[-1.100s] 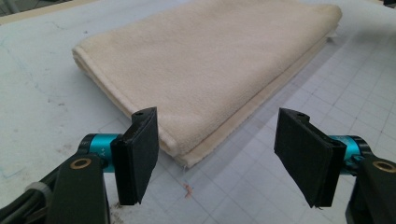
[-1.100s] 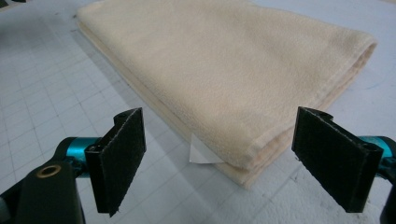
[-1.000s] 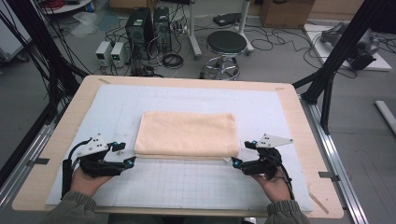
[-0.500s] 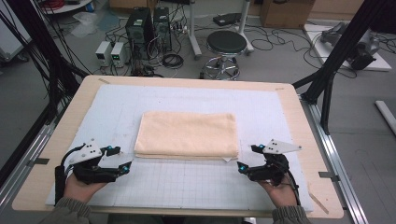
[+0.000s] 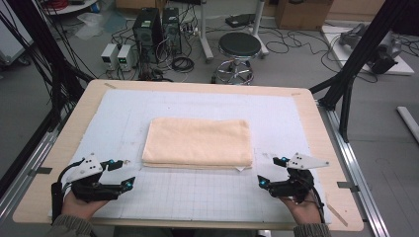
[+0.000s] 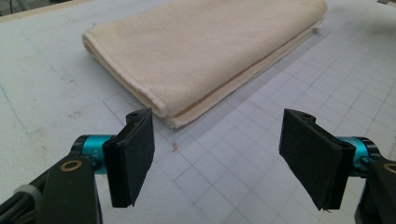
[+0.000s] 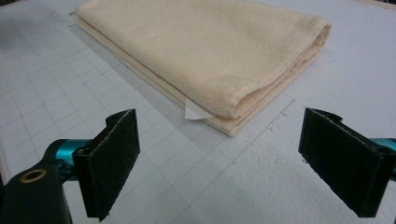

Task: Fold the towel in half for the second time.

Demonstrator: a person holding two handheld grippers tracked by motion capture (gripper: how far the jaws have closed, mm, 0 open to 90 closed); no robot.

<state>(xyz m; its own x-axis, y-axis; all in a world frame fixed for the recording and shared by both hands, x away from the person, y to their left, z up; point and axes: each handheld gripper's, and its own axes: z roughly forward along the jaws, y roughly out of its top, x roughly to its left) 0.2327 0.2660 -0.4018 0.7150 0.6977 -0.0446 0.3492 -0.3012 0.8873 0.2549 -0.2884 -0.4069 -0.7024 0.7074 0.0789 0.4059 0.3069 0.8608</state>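
Note:
A folded cream towel [image 5: 197, 140] lies flat in the middle of the white gridded mat [image 5: 197, 202]. My left gripper [image 5: 127, 173] rests low on the mat just off the towel's near left corner, open and empty. In the left gripper view the towel [image 6: 201, 51] lies beyond the left gripper [image 6: 219, 140], apart from its pads. My right gripper [image 5: 269, 171] sits off the near right corner. Its jaws have just been opening, with nothing between them. In the right gripper view the towel's [image 7: 201, 51] corner, with a small white tag [image 7: 192, 112], lies ahead of the right gripper [image 7: 224, 144].
The mat covers a wooden table [image 5: 326, 128] with black frame posts at both sides. On the floor beyond the far edge stand a stool [image 5: 239, 47] and computer boxes [image 5: 158, 27] among cables. Bare mat surrounds the towel.
Both hands have drawn back from the towel's near corners toward the table's near edge and slightly outward. The towel has not moved.

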